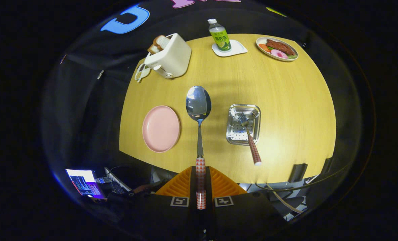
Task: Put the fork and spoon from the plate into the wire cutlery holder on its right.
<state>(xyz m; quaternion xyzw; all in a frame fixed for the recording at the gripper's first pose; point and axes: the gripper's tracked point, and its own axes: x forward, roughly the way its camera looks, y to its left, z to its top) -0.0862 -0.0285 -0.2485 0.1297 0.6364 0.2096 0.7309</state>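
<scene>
- The tool is clamped on the spoon: both fingers press on its checked handle, which runs back between them.
- The spoon points straight ahead from the fingers, its shiny bowl raised above the bench, seen between the pink plate and the cutlery holder.
- The pink plate lies on the bench to the left of the spoon, with nothing on it.
- The cutlery holder, a square metal basket with a perforated base, stands on the bench to the right of the spoon.
- The fork stands in the holder, tines down inside it, its checked handle leaning out over the near rim toward the tool.
- At the far left corner of the bench stands a white toaster with slices of bread sticking out of its slots.
- At the far edge a green-labelled bottle stands upright on a white coaster.
- To the right of the bottle, a plate of food lies near the far right corner.
- Below the bench's near left corner a lit laptop screen glows.
</scene>
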